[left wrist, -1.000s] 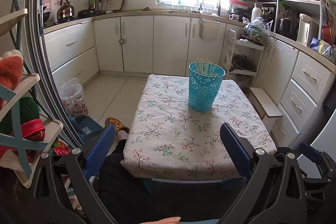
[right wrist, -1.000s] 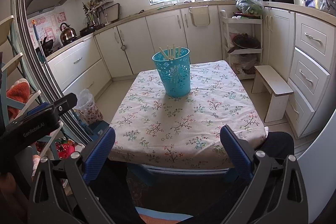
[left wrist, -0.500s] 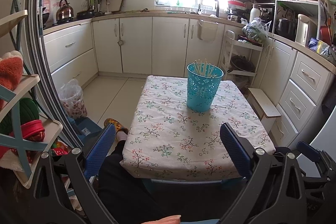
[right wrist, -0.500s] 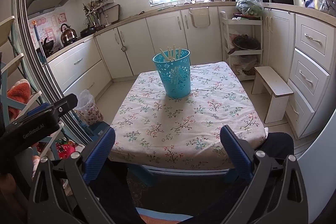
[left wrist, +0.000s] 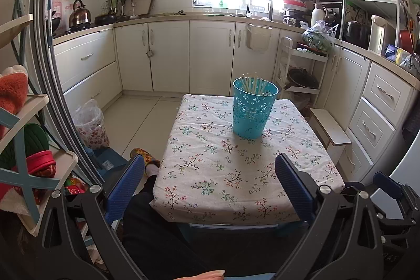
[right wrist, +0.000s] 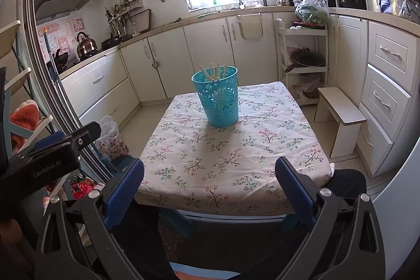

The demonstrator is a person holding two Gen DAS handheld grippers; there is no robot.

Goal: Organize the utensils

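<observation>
A teal perforated holder (left wrist: 254,109) stands upright on the far half of a small table with a floral cloth (left wrist: 210,175). Several pale chopsticks (left wrist: 254,83) stick up out of it. The holder also shows in the right wrist view (right wrist: 217,96) with its chopsticks (right wrist: 213,71). My left gripper (left wrist: 210,184) is open and empty, held back at the table's near edge. My right gripper (right wrist: 209,184) is open and empty, also at the near edge. The left gripper's body (right wrist: 50,159) shows at the left of the right wrist view.
White kitchen cabinets (left wrist: 168,54) line the back and right walls. A small white stool (right wrist: 338,114) stands right of the table. A bagged bin (left wrist: 90,125) sits on the floor at left, beside a shelf rack (left wrist: 23,148). The person's legs are under the near edge.
Both grippers have drifted slightly; the table and holder shift a little in each view. The jaws stay open and empty.
</observation>
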